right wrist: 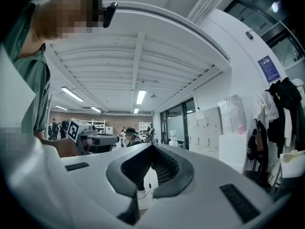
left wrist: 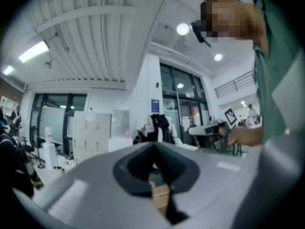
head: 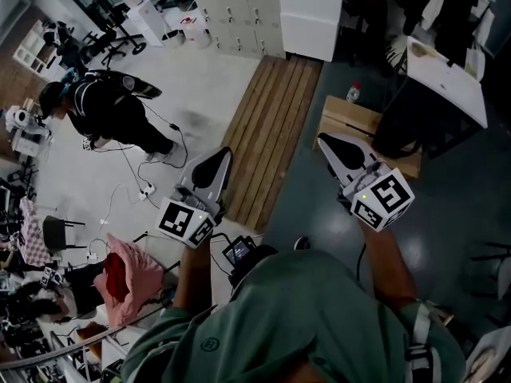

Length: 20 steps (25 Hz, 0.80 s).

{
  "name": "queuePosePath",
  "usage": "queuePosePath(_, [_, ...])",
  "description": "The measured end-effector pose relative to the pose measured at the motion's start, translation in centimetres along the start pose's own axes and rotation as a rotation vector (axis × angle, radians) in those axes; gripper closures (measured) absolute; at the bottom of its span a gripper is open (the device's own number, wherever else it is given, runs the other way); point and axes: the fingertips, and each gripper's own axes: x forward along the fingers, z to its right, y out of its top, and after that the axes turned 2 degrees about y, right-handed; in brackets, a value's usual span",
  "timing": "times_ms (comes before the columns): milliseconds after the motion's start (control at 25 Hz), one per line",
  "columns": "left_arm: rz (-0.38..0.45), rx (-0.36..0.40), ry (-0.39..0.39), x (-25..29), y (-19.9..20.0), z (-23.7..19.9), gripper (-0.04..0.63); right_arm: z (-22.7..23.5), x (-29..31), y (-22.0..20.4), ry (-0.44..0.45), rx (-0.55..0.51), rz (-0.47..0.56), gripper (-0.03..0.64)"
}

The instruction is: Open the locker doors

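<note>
Green shirt of the wearer is filling the bottom of head view. L gripper and R gripper are both pointing fwd, apart from each other. Both sets of jaws are sitting closed tip-to-tip w/ nothing between them. Lockers are standing at the far end of the room, doors looking shut, well apart from both grippers, past a wooden floor strip. A person in black is bending over at left.
</note>
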Motion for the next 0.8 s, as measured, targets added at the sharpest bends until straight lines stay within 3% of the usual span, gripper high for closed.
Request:
queuePosePath(240, [-0.013, 0.016, -0.002, 3.1, 0.7, -0.7, 0.595, 3.5, 0.7, 0.5, -0.001, 0.008, 0.002, 0.614])
queuePosePath(800, [0.032, 0.026, -0.066, 8.1, 0.1, -9.9, 0.597, 8.3, 8.6, 1.0, -0.092, -0.018, -0.001, 0.614])
